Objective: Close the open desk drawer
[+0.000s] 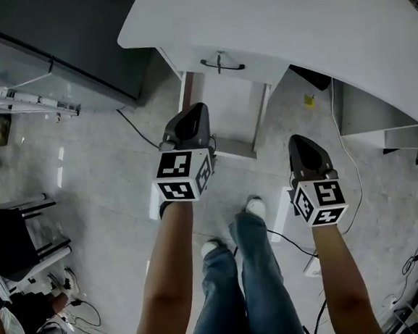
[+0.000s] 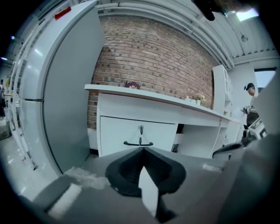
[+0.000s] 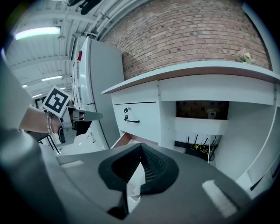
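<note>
Directly under the white desk (image 1: 269, 19), at upper centre of the head view, the lower drawer (image 1: 263, 118) stands pulled out. The upper drawer (image 1: 253, 71), with its black handle (image 1: 222, 65), sits closed above it. The open drawer's long axis runs up and down the frame. Its front end points toward the bottom edge, at the person's shoes (image 1: 254, 206), and its back end is under the desk.

The left gripper (image 1: 196, 108) hangs at frame centre, its tip aimed up-frame at the desk. It overlaps the drawer's lower left side in the picture; whether it touches the drawer cannot be told. Its own view shows the jaws pressed together with nothing between them, and the handle appears just above their tip.

The right gripper (image 1: 295, 140) sits right of centre, beside the drawer and clear of it, also aimed at the desk. Its jaws likewise meet at the tip and hold nothing. In that gripper's view the open drawer shows at left centre, jutting out below the closed one.

A grey cabinet (image 1: 60, 45) fills the upper left of the head view and a brick wall (image 2: 148, 52) backs the desk. The person's legs (image 1: 241, 283) in jeans stand on the pale floor (image 1: 101, 179) at bottom centre.
</note>
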A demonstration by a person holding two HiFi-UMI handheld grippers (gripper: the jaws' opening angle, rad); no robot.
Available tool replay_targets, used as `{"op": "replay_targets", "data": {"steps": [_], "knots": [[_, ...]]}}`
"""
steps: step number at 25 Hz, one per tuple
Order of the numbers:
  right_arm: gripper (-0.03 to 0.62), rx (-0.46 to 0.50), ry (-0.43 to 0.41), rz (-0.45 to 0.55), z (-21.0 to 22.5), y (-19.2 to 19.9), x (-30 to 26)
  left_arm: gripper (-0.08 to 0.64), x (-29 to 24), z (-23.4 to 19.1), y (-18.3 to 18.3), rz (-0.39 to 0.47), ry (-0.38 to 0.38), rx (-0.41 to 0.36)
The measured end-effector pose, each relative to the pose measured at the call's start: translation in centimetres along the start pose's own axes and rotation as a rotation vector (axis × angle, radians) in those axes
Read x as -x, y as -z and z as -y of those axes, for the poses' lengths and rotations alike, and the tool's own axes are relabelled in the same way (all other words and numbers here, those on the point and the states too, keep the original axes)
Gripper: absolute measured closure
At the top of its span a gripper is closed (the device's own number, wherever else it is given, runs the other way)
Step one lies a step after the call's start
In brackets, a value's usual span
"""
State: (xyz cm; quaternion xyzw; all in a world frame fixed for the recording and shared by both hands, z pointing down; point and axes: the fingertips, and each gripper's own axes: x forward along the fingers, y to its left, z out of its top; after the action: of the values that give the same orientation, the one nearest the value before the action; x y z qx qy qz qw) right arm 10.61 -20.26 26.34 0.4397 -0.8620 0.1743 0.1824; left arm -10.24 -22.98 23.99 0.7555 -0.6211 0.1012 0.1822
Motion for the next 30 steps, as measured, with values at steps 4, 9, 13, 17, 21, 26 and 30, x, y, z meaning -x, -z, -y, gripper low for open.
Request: {"op": "replay_targets", "data": {"steps": [4,9,13,17,21,26,30], "knots": [[0.594,0.012,0.017,0.022,-1.8,0.9,1.1,0.563,2.2,0.3,0.8,0.021,0.036,-0.027],[0.594,0.012,0.047,0.070,-3.7,3.0,1.0,0.563,3.6,-0.5,2.7,0.058,0.069,-0.049],[0.594,0.073,0.065,0.109,-4.3,5.0,-0.1,0.563,3.7,-0.7,5.1,0.091,0.098,-0.084],[0.594,0.100,0.077,0.140,-4.1,7.2,-1.7,0.563,3.0,-1.0,8.5,0.109,0.117,-0.103],[0.594,0.098,0.089,0.169,-3.1,9.0,-3.5,0.563,1.6,-1.5,10.5,0.145,0.113,-0.103],[0.594,0.128,0.087,0.209,-2.5,10.5,-5.5,0.563,0.0,-1.9,11.9,0.200,0.110,-0.115],[0.594,0.160,0.089,0.263,-2.2,10.9,-6.7,0.563,-0.3,-1.6,11.8,0.274,0.131,-0.127]]}}
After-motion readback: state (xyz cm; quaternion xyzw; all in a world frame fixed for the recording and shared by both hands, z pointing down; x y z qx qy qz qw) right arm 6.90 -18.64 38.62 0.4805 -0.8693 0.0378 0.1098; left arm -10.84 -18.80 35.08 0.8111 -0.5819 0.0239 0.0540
